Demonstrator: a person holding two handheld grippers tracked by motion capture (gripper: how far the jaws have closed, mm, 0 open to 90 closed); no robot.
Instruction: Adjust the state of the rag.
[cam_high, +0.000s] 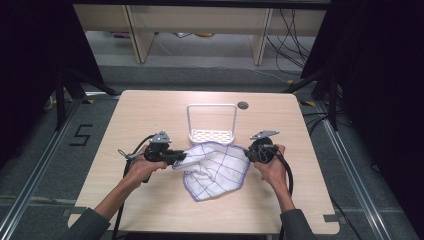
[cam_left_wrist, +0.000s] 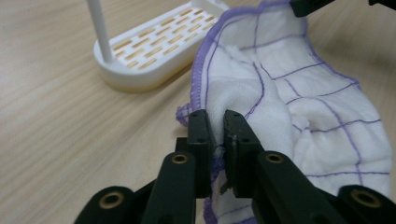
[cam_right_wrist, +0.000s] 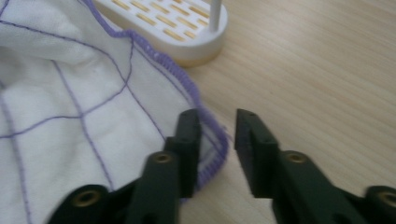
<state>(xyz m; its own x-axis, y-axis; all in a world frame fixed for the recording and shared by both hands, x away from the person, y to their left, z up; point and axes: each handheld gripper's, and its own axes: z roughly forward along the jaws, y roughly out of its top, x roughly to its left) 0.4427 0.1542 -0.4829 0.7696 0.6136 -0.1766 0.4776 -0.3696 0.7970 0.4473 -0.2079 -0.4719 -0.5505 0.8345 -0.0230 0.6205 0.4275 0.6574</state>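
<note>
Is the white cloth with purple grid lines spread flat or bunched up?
Bunched up. The white cloth with purple grid lines lies rumpled on the wooden table, with raised folds through its middle and its purple hem curling.

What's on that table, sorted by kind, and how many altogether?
Cloths: 1, the white cloth with purple lines
Racks: 1, the white rack
Hand-held grippers: 2, left gripper and right gripper
Total: 4

One white cloth (cam_high: 216, 167) with purple grid lines, one white rack (cam_high: 212, 125), two grippers, one table (cam_high: 150, 110)
</note>
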